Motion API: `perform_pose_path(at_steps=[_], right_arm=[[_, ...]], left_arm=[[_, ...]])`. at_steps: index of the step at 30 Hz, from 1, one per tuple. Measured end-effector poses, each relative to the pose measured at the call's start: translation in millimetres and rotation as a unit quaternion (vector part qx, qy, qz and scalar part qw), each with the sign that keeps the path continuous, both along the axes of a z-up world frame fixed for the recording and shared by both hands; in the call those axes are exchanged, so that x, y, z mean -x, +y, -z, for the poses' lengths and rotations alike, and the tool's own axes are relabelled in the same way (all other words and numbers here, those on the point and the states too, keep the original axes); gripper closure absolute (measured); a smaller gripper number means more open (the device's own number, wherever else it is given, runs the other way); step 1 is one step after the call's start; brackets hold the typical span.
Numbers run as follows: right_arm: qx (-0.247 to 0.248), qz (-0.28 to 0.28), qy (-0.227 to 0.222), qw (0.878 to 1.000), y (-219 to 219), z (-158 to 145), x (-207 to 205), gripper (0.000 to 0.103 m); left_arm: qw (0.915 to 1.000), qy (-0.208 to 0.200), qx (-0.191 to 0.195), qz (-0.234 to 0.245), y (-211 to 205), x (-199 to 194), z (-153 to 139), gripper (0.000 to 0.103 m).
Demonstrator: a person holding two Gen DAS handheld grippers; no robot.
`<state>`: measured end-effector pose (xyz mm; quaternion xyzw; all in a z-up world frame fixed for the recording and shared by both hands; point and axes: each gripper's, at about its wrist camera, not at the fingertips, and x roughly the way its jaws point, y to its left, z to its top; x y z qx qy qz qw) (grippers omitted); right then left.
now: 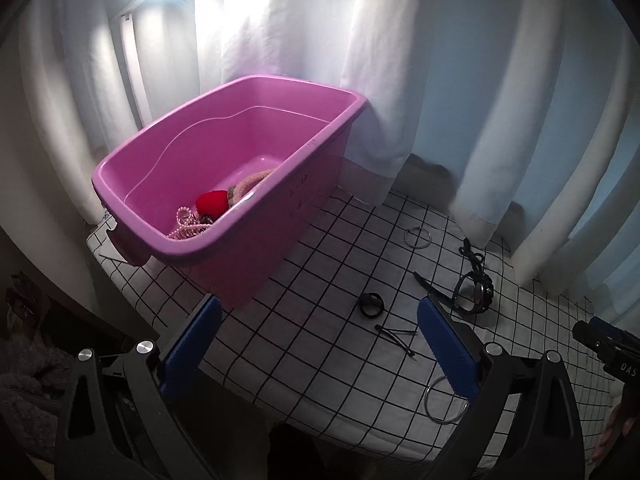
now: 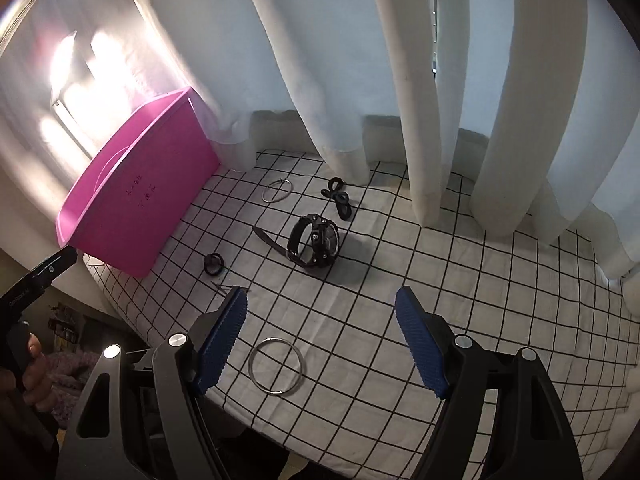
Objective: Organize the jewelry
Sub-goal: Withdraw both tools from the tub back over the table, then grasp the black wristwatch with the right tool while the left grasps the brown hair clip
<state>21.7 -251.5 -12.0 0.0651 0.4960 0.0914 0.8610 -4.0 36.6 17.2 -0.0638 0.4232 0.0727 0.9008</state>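
Note:
A pink plastic bin stands at the table's left; inside lie a pearl necklace, a red scrunchie and a beige fabric piece. On the checked cloth lie a black watch, two silver bangles, a small black ring, a black hair clip and a black band. My left gripper is open and empty, near the bin's front. My right gripper is open and empty, above the near bangle.
White curtains hang along the back and right of the table. The checked cloth ends at a front edge close to both grippers. Dark clutter lies below at the left.

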Motion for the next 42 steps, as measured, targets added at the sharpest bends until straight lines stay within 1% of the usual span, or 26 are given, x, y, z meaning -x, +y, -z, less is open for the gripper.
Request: perform_pose_path(at_steps=[3,8,15,20,24,27,31,37,39,42], right_arm=[[-0.009,-0.001,0.008,1.000,-19,13,14,0.030],[-0.019,-0.014,0.012,1.000,-32,29,28,0.030],[-0.029,-0.029,0.016,0.999,-40,50,33,0.030],[-0.033,-0.029,0.020,0.999,-38,63,27,0.030],[-0.030,-0.036,0.022,0.999,-26,71,15,0.030],[-0.021,-0.044,0.026,0.998,-16,74,2,0.030],[-0.009,-0.048,0.019,0.999,-3,76,-17,0.030],[0.008,-0.033,0.018,0.999,10,89,-45,0.030],[0.007,-0.026,0.023,0.999,14,96,-53,0.030],[0.006,-0.019,0.018,1.000,18,102,-62,0.030]], left_arm=[[0.9999,0.014,-0.005,-0.001,-15,9,14,0.007],[0.9991,0.033,-0.022,-0.012,-33,22,37,0.007],[0.9978,0.055,-0.021,-0.030,-43,32,60,0.007],[0.9973,0.061,-0.010,-0.040,-42,30,72,0.007],[0.9963,0.072,-0.002,-0.047,-39,19,84,0.007],[0.9962,0.071,0.004,-0.051,-36,8,90,0.007],[0.9960,0.071,0.017,-0.051,-34,-14,102,0.007],[0.9951,0.088,0.022,-0.039,-27,-43,126,0.007],[0.9943,0.098,0.026,-0.035,-25,-50,133,0.007],[0.9938,0.104,0.026,-0.031,-27,-58,143,0.007]])
